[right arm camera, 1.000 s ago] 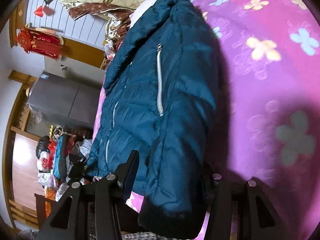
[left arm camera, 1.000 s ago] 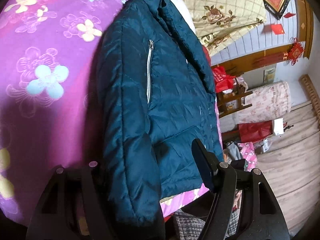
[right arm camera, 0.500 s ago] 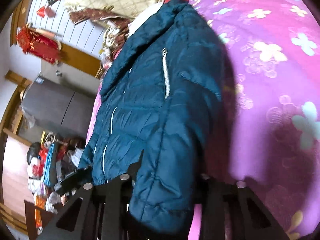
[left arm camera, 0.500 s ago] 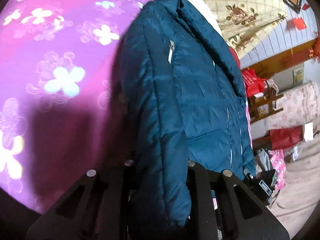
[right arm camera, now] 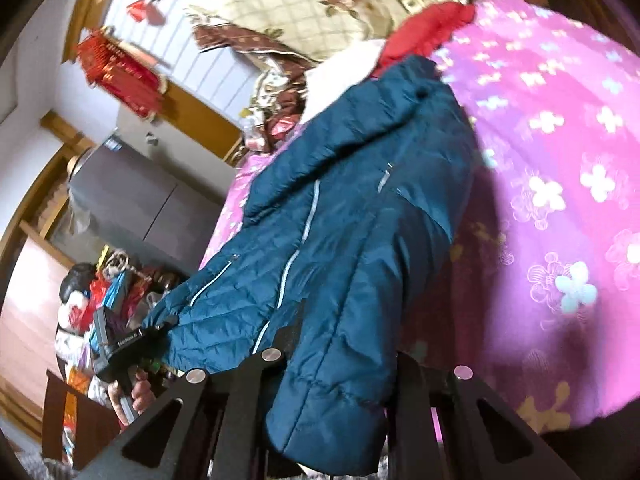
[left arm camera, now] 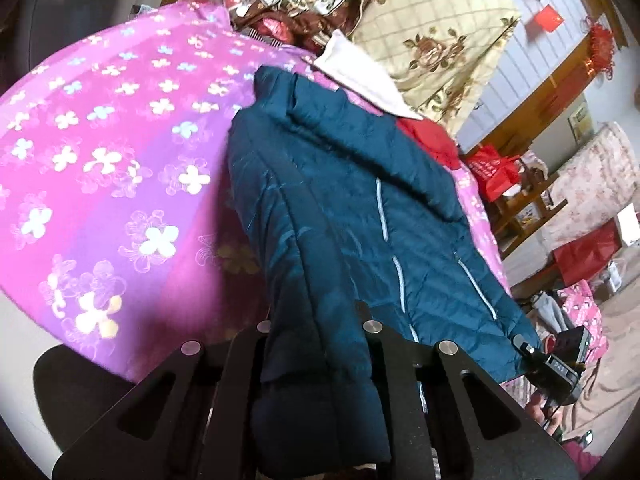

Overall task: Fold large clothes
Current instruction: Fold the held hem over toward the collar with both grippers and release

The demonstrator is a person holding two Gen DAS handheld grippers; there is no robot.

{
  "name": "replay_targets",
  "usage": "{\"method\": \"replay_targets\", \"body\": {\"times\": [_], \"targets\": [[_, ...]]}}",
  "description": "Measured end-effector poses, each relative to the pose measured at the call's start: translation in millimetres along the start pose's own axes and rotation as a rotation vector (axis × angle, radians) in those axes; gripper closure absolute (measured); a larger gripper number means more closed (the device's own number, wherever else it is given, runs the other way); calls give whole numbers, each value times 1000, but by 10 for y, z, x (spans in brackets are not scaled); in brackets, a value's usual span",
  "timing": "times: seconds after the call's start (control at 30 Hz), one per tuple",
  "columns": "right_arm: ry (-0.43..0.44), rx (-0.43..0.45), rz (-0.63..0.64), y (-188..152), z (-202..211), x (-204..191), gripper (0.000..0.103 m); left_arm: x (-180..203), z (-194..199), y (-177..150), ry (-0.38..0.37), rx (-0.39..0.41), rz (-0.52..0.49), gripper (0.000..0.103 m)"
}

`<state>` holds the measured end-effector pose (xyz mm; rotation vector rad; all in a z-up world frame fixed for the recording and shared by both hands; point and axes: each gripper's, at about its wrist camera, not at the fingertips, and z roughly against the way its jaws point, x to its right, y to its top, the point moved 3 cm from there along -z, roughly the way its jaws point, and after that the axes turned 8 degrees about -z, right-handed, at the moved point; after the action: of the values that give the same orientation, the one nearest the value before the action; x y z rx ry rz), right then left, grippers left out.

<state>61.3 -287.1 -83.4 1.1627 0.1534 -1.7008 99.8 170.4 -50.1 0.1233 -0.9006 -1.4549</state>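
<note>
A dark teal padded jacket (left arm camera: 340, 208) lies on a purple flowered bedspread (left arm camera: 100, 168), collar at the far end, zips facing up. My left gripper (left arm camera: 316, 364) is shut on one sleeve cuff, which hangs between its fingers and is lifted off the bed. My right gripper (right arm camera: 340, 376) is shut on the other sleeve cuff of the jacket (right arm camera: 360, 220), also lifted above the bedspread (right arm camera: 560, 200). The right gripper also shows in the left wrist view (left arm camera: 560, 364), and the left gripper in the right wrist view (right arm camera: 120, 344), each at the jacket's hem edge.
A cream checked quilt (left arm camera: 436, 32), a white pillow (left arm camera: 360, 76) and a red cloth (left arm camera: 428, 136) are piled beyond the collar. A grey cabinet (right arm camera: 132, 208), red bags (left arm camera: 496, 168) and clutter (right arm camera: 100, 292) stand beside the bed.
Both grippers closed on the sleeve cuffs and lifted them up and back from the bed. The sleeves now rise off the jacket body, and more of the room shows.
</note>
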Motion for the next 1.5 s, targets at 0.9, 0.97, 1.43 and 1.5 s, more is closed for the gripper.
{"method": "replay_targets", "body": {"times": [0.9, 0.97, 1.43, 1.5], "targets": [[-92, 221, 216, 1582, -100, -1024, 90, 277, -238, 1677, 317, 159, -181, 93], [-121, 233, 205, 1822, -247, -1024, 90, 268, -456, 1931, 356, 145, -180, 93], [-313, 222, 155, 3069, -1508, -575, 90, 129, -1890, 2870, 543, 55, -174, 93], [-346, 207, 151, 3144, -1685, -444, 90, 60, -2135, 2945, 552, 22, -157, 92]]}}
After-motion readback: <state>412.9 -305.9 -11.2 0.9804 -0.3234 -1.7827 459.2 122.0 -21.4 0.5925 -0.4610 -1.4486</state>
